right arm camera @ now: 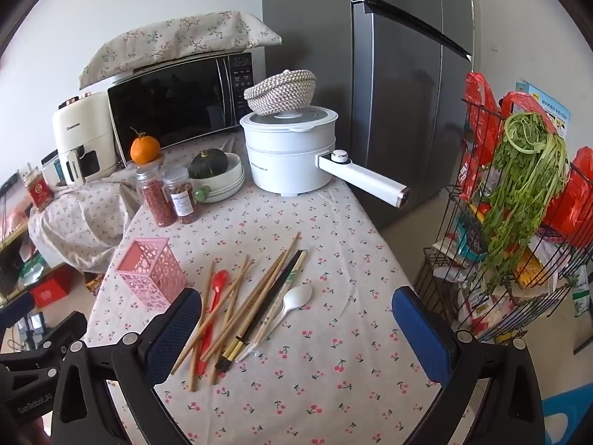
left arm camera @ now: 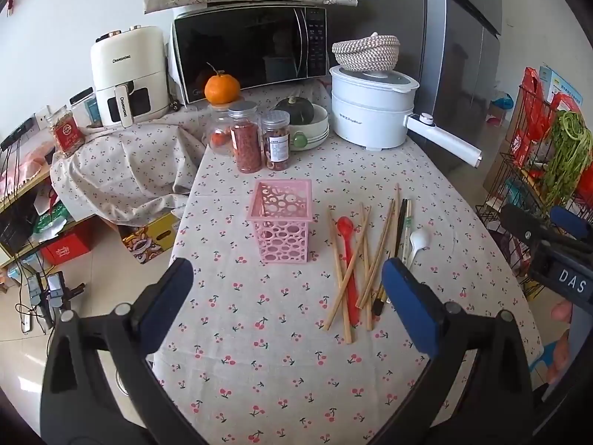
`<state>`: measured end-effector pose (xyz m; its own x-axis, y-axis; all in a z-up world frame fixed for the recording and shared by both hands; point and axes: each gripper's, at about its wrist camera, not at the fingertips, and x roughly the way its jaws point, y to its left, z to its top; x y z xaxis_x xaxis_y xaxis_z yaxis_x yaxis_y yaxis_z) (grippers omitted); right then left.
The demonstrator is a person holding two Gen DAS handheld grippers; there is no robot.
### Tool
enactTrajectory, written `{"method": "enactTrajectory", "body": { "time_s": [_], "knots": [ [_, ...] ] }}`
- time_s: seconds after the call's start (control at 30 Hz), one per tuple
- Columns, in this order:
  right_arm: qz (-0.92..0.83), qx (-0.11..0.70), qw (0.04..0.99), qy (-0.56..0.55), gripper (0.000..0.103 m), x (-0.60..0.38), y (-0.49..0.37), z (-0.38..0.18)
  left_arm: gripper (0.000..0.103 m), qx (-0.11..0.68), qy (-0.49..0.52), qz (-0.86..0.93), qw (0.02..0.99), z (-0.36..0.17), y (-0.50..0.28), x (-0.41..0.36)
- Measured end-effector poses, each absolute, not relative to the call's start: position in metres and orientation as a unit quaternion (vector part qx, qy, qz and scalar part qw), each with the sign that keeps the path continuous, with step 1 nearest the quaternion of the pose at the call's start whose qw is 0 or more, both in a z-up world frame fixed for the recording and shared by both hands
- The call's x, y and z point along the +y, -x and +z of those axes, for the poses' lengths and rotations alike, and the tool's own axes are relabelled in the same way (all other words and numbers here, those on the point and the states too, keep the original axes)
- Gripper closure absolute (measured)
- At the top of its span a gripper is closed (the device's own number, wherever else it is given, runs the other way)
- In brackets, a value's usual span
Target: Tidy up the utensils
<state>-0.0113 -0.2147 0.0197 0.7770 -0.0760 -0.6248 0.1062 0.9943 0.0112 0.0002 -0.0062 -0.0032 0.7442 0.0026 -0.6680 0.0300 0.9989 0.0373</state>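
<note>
A pink perforated holder (left arm camera: 282, 218) (right arm camera: 150, 272) stands upright and empty on the cherry-print tablecloth. To its right lies a loose pile of wooden chopsticks (left arm camera: 365, 256) (right arm camera: 244, 307), with a red spoon (left arm camera: 348, 256) (right arm camera: 217, 291), dark chopsticks (left arm camera: 400, 230) (right arm camera: 274, 300) and a white spoon (left arm camera: 417, 243) (right arm camera: 294, 302). My left gripper (left arm camera: 287, 296) is open and empty, above the table in front of the holder. My right gripper (right arm camera: 296, 330) is open and empty, just short of the pile's near ends. It also shows at the right edge of the left wrist view (left arm camera: 548, 244).
At the back of the table (left arm camera: 259, 363) stand two spice jars (left arm camera: 259, 141), a bowl with a dark squash (left arm camera: 307, 126), a white electric pot (left arm camera: 370, 107) with a long handle, a microwave (left arm camera: 248, 52) and an air fryer (left arm camera: 129, 74). A wire rack with greens (right arm camera: 519, 222) stands right of the table.
</note>
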Motion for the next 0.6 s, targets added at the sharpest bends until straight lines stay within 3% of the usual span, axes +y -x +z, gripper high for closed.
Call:
{"method": "enactTrajectory", "body": {
  "time_s": [0.6],
  "knots": [
    [-0.053,0.325,0.944,-0.028,0.000,-0.2177,0.0131,0.0216,0.001,0.347,-0.007,-0.025,0.937,0.0002,0.0003,-0.0095]
  ]
}}
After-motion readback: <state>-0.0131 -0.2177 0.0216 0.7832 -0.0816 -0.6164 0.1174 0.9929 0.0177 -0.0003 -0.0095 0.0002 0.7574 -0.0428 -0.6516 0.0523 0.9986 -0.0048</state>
